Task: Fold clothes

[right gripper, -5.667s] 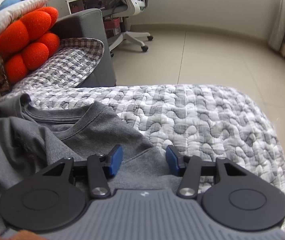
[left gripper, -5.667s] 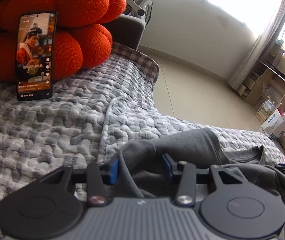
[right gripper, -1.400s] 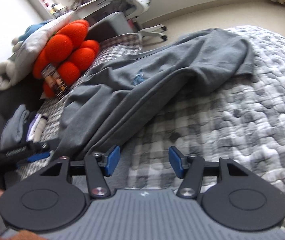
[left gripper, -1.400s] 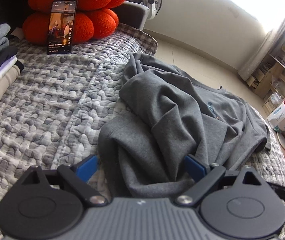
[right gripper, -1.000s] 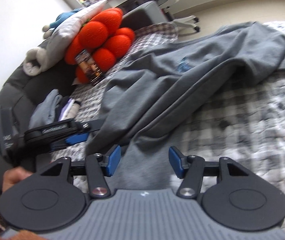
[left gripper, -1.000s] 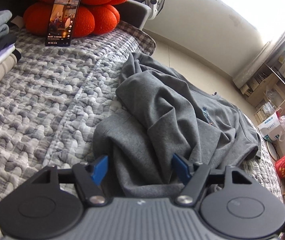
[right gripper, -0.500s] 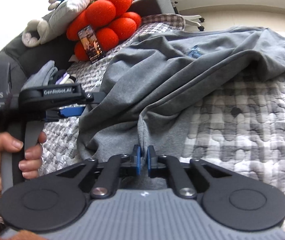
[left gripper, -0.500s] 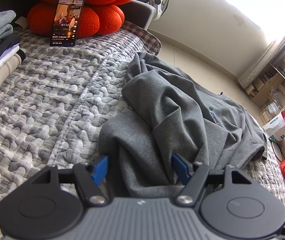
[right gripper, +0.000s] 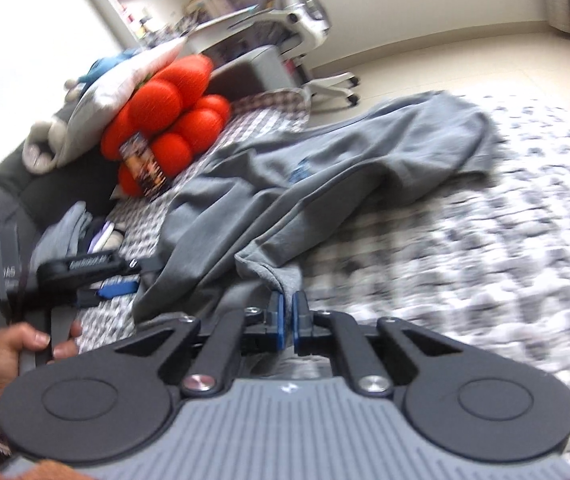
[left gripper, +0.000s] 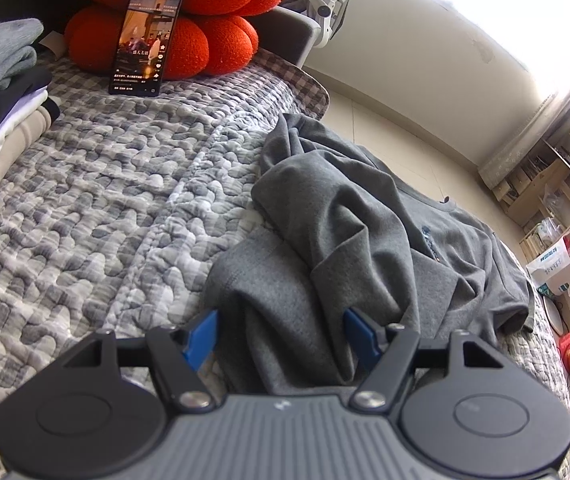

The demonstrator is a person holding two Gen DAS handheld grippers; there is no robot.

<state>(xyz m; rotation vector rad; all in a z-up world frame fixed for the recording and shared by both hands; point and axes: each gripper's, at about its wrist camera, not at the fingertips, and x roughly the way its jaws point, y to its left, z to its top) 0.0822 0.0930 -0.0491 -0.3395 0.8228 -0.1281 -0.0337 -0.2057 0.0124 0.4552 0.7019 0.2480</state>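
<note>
A grey sweatshirt (left gripper: 345, 224) lies crumpled on the grey-and-white quilted cover (left gripper: 97, 208), its bottom hem nearest me. My left gripper (left gripper: 281, 334) is open, its blue pads standing either side of a bunched fold of the hem without pressing it. In the right wrist view the sweatshirt (right gripper: 325, 176) stretches away toward the far right, and my right gripper (right gripper: 288, 318) is shut on a corner of its hem, which is lifted off the cover. The left gripper (right gripper: 119, 288) also shows there at the left, held by a hand (right gripper: 17, 356).
An orange cushion (left gripper: 189, 24) with a phone (left gripper: 145, 40) propped against it sits at the head of the cover. A pile of folded clothes (left gripper: 1, 92) lies at the left. Beyond the edge are bare floor, a white office chair (right gripper: 305, 40) and shelves (left gripper: 557, 184).
My right gripper closed on the sweatshirt's hem corner and has drawn it up and to the right. The left gripper has kept still, open around the hem fold.
</note>
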